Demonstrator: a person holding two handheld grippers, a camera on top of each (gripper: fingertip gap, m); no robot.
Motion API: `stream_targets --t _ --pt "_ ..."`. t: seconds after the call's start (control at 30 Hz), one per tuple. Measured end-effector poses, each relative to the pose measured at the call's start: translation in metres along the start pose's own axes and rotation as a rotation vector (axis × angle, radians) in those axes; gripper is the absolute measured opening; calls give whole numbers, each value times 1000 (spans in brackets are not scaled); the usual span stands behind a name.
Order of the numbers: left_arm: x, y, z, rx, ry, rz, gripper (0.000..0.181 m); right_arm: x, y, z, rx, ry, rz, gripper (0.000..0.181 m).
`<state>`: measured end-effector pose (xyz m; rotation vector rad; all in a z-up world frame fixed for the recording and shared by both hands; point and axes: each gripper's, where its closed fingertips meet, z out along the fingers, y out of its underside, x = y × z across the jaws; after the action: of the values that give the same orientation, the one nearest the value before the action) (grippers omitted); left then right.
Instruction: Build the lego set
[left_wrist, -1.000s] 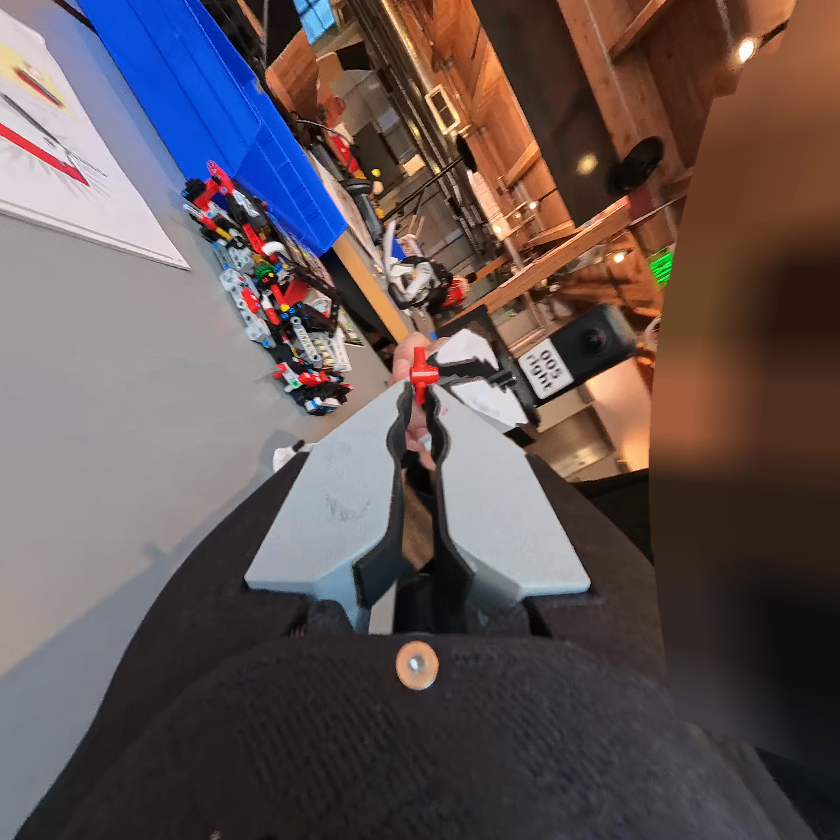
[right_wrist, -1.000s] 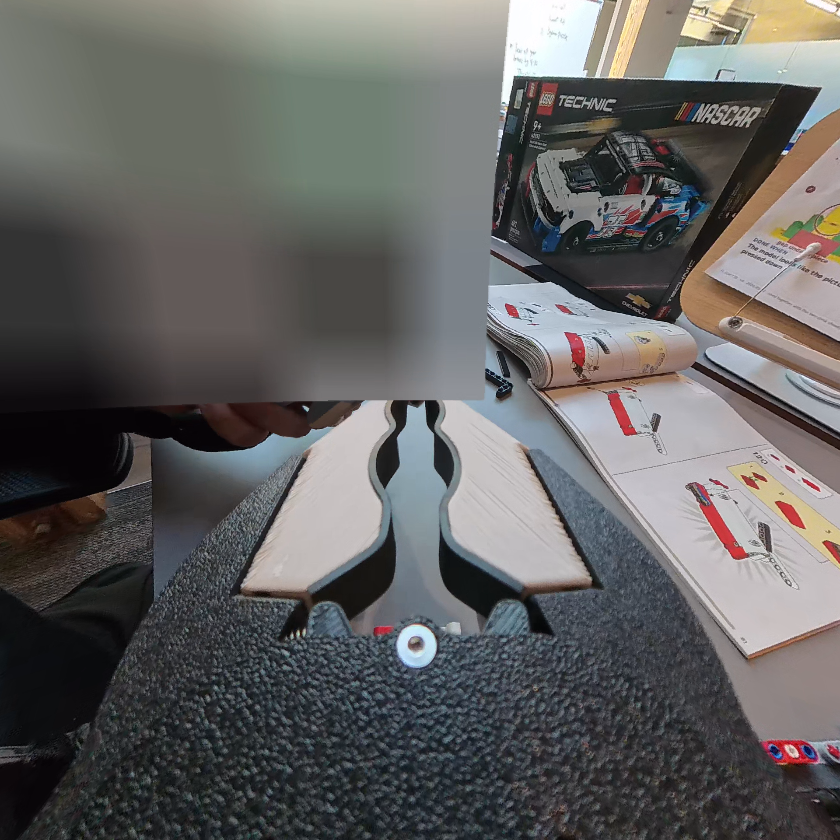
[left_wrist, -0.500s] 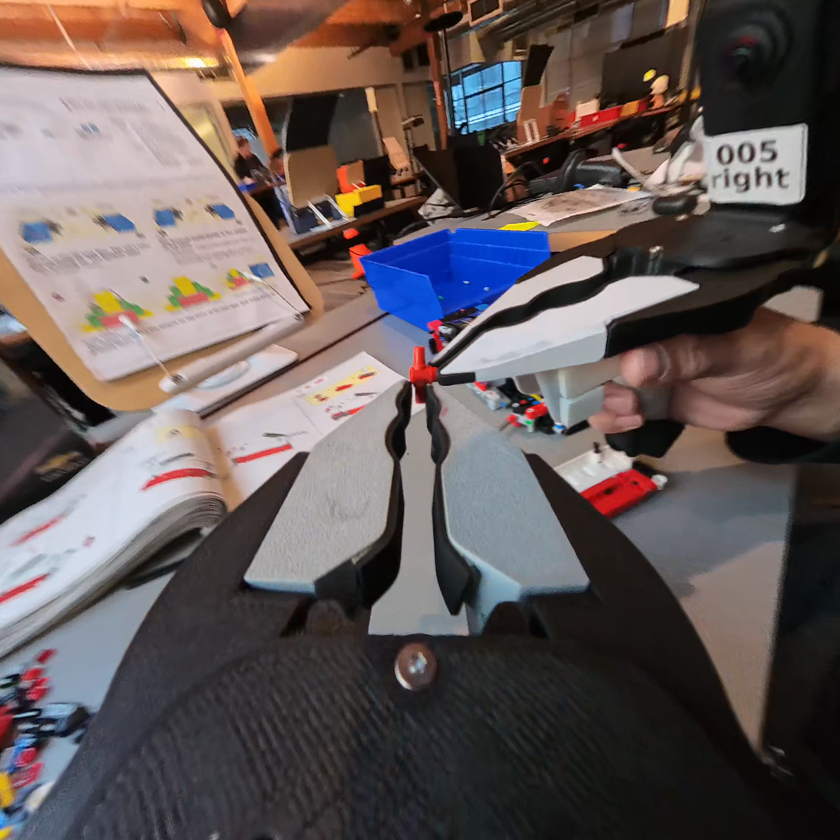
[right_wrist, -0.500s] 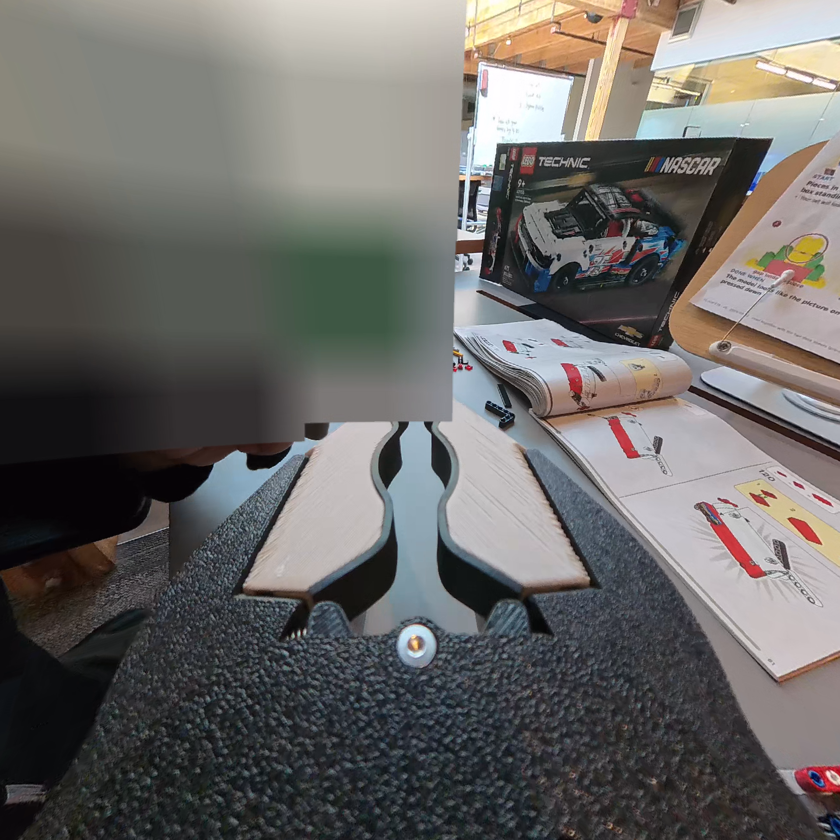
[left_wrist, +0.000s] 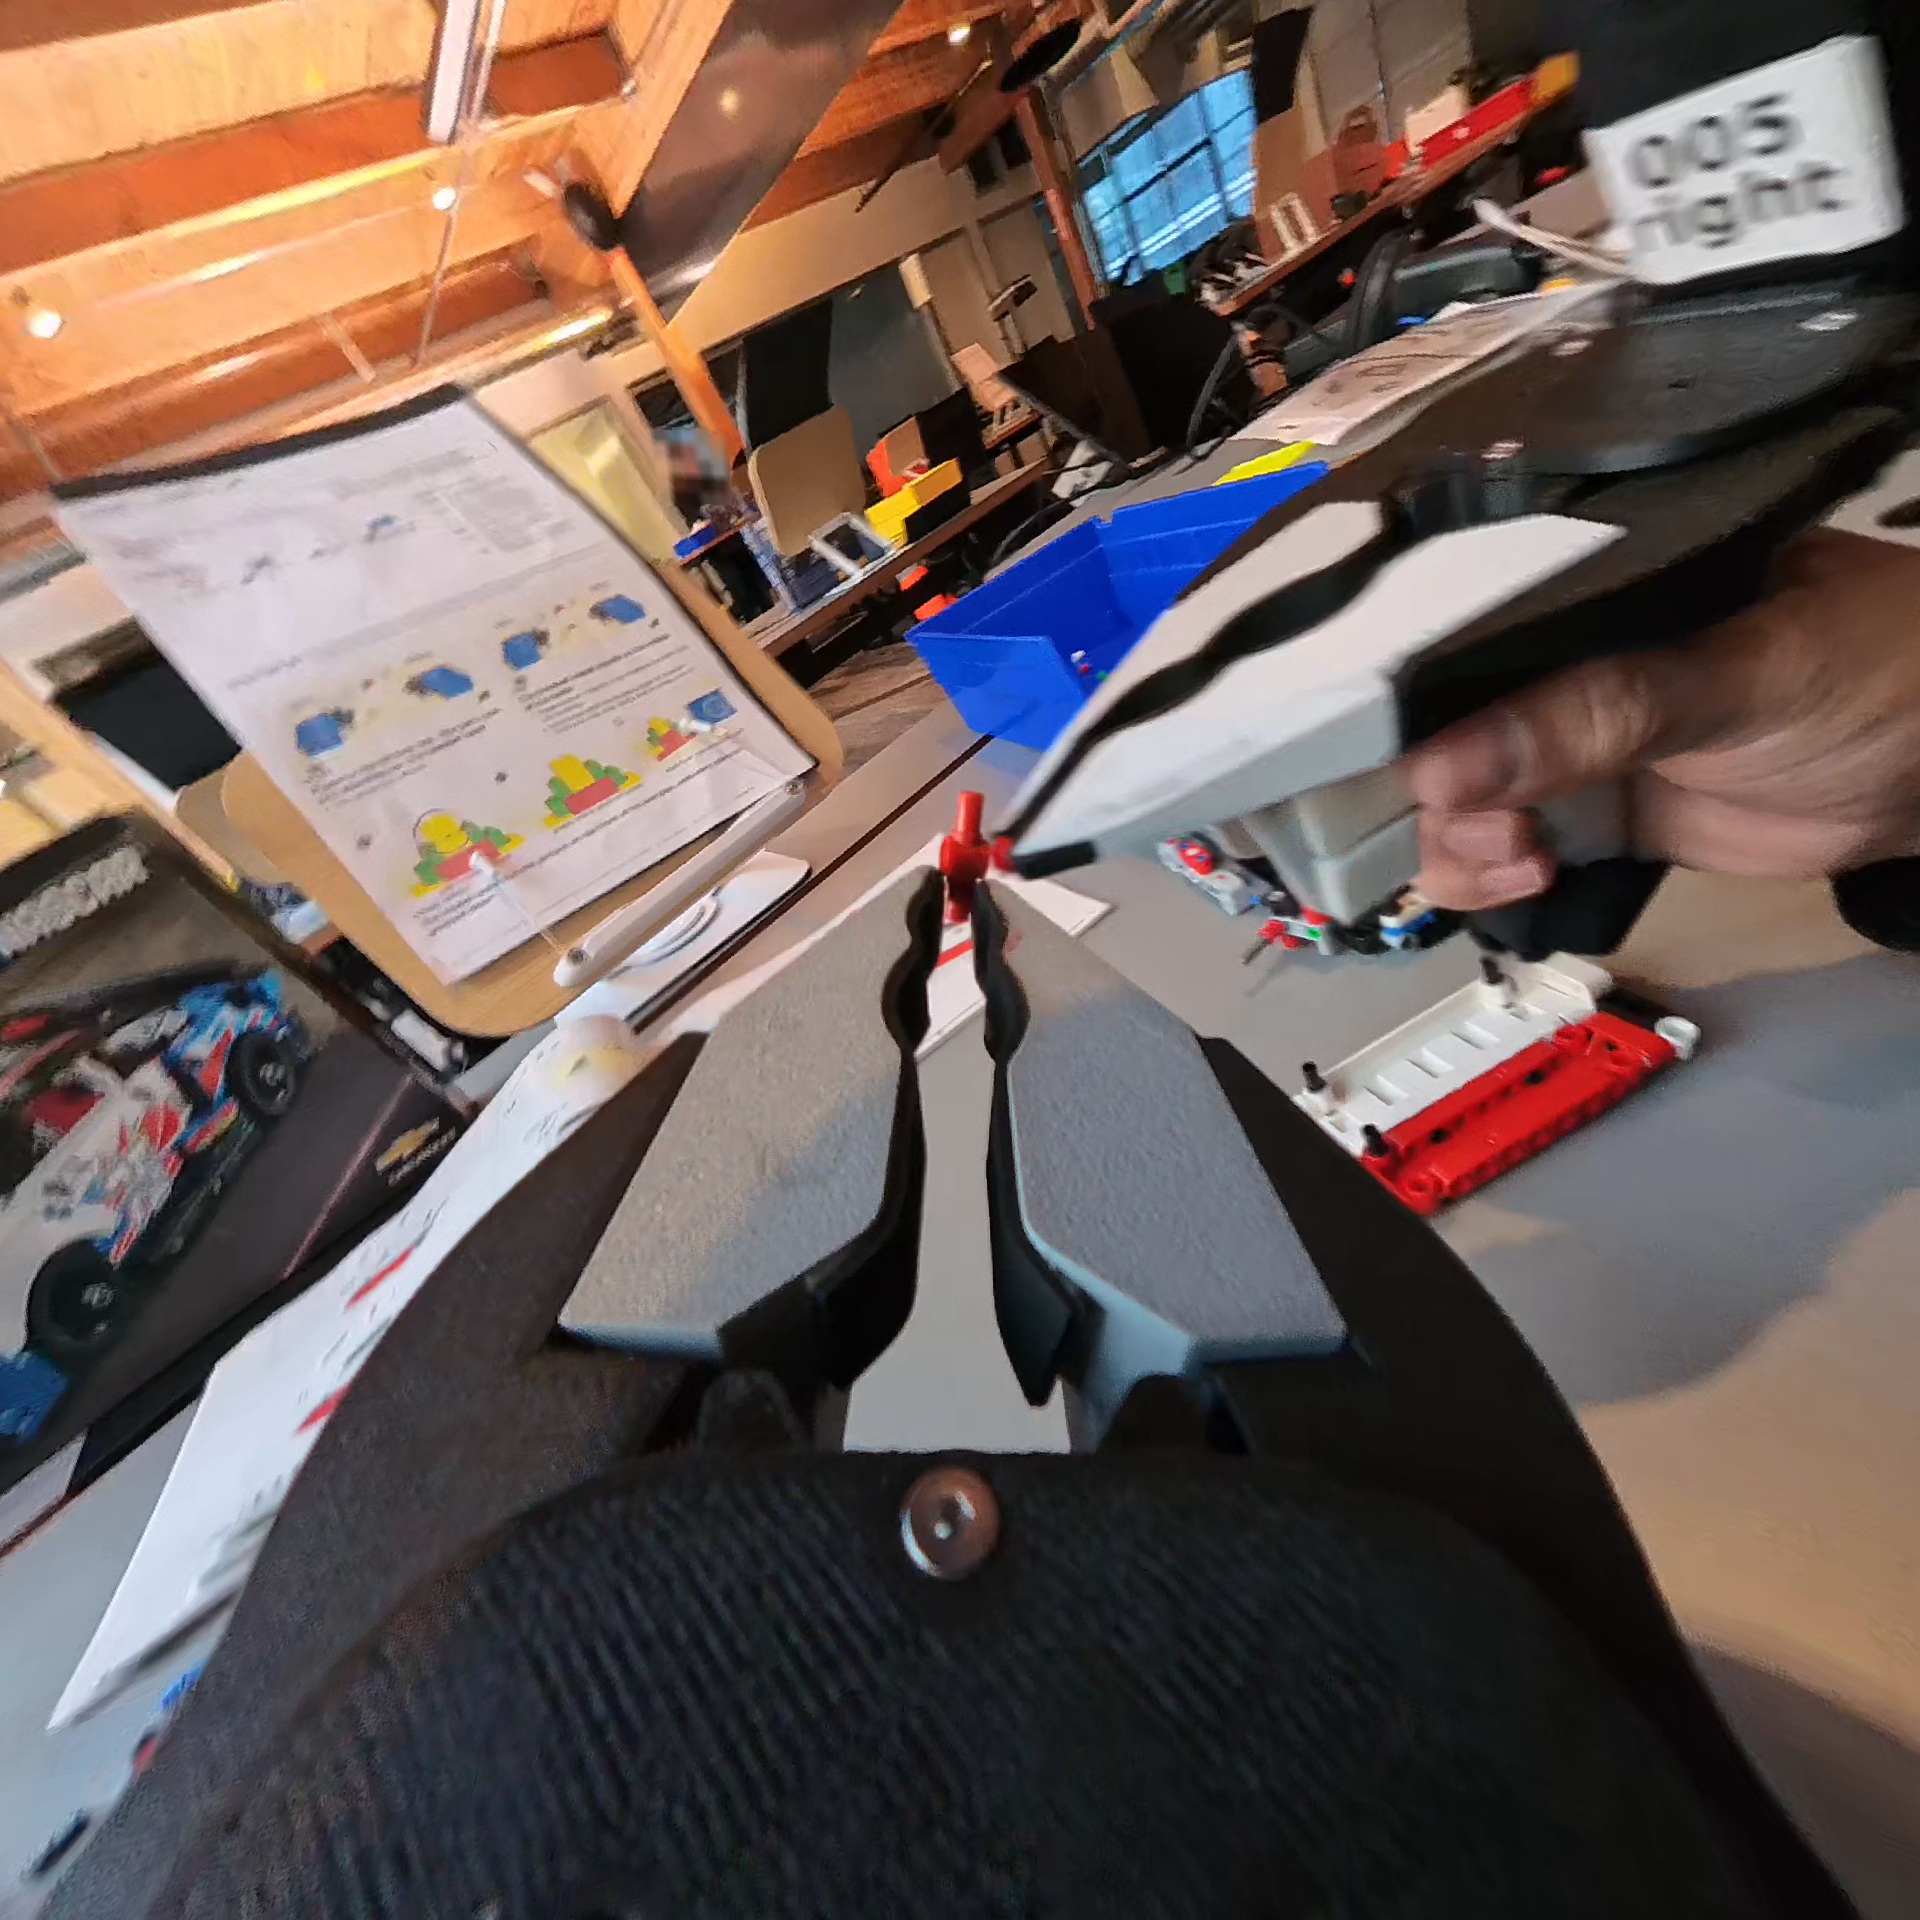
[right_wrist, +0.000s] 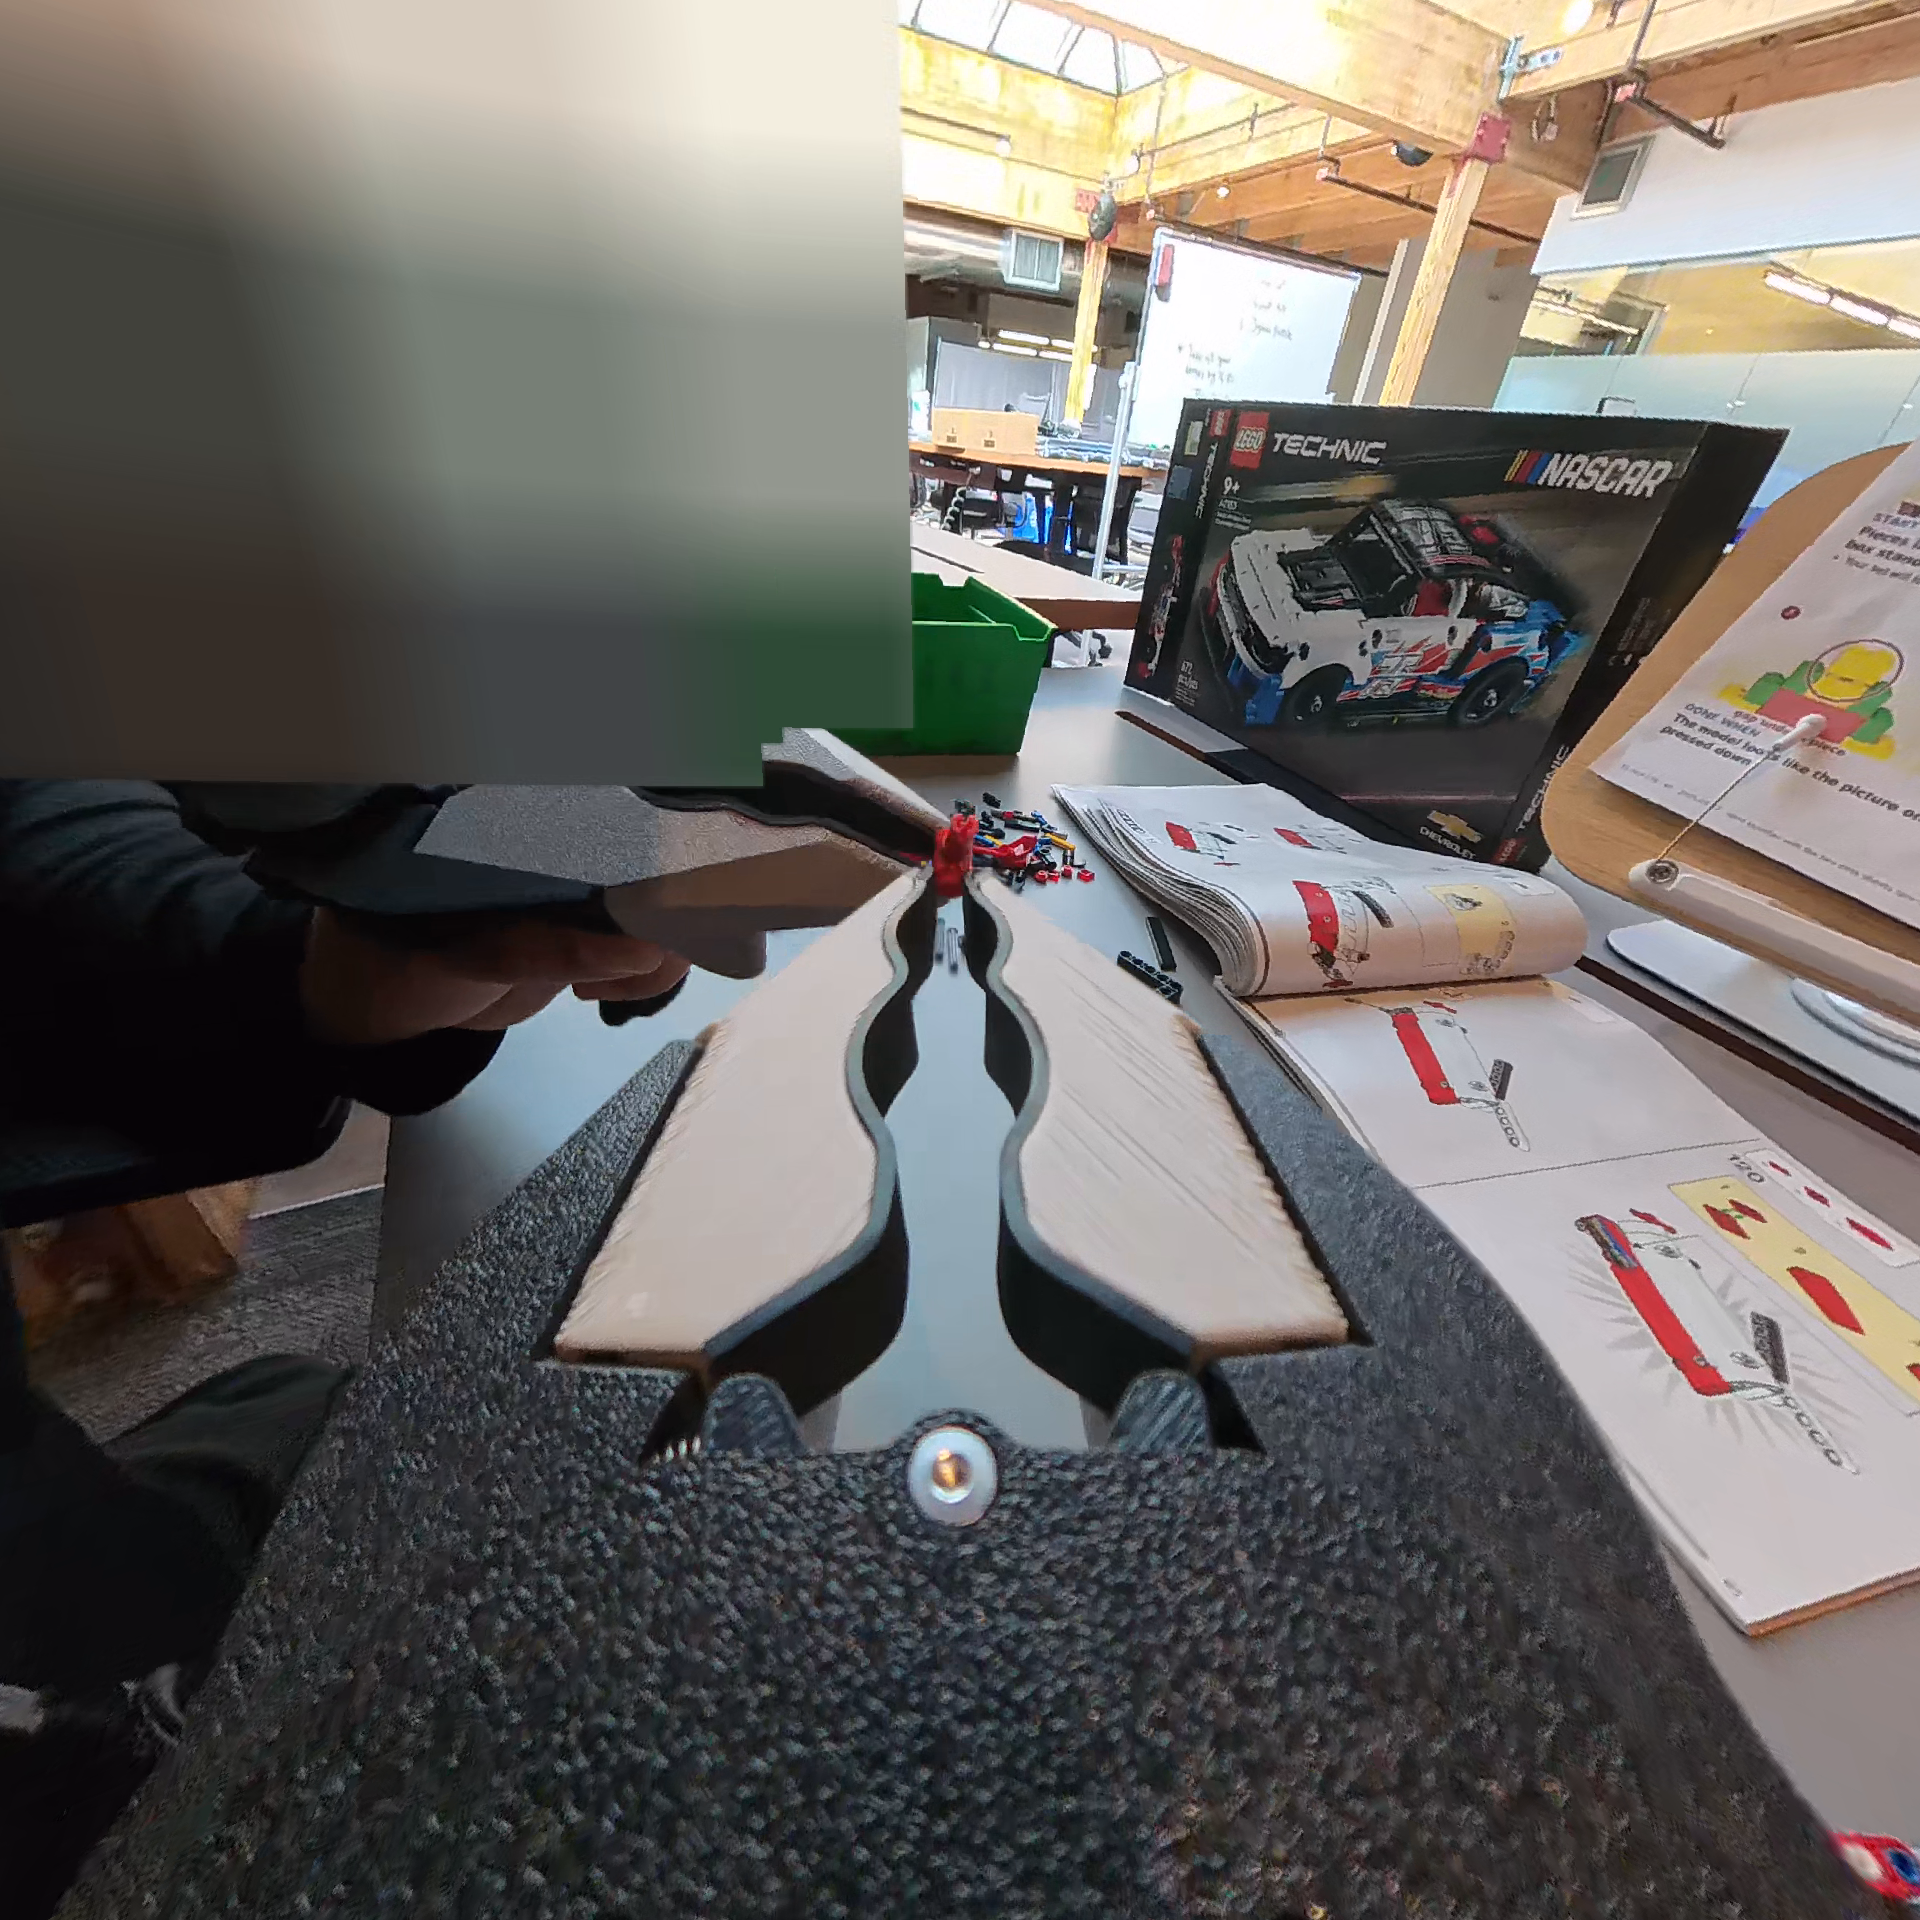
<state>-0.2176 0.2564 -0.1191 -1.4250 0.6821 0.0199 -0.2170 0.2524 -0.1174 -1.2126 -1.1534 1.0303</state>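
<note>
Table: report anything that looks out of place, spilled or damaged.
Nothing looks damaged. Small loose pieces lie scattered on the grey table beyond the open instruction booklet, as expected mid-build. The left gripper pinches a small red piece, which the right gripper tips meet.

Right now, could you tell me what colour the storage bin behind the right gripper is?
Blue bin, clearest in the left wrist view.

A small red lego piece (right_wrist: 951, 844) is being pinched at the tips of the right gripper (right_wrist: 948, 896), while it is also being met from the left by the left gripper (right_wrist: 914, 831), gripped in a hand (right_wrist: 468, 971). Beyond, loose parts (right_wrist: 1023, 831) are being carried on the grey bench (right_wrist: 1081, 707), beside an open instruction booklet (right_wrist: 1455, 1039) and the set's box (right_wrist: 1455, 623).
</note>
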Motion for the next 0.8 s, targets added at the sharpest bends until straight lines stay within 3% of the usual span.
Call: stream_targets --t 0.13,0.4,0.5,0.63,0.8 --pt "-26 6 -4 0 -22 -120 2 4 4 -5 -16 13 -23 4" --pt "-13 19 5 -54 42 -139 2 9 4 -5 -9 25 11 5" --pt "-13 34 2 -125 57 -141 2 11 22 2 -110 10 35 5" --pt "-17 68 -28 -259 66 -223 2 6 58 16 -353 -63 15 5" --pt "-59 122 -89 -388 -150 -348 2 -8 69 53 -494 -168 -99 6"
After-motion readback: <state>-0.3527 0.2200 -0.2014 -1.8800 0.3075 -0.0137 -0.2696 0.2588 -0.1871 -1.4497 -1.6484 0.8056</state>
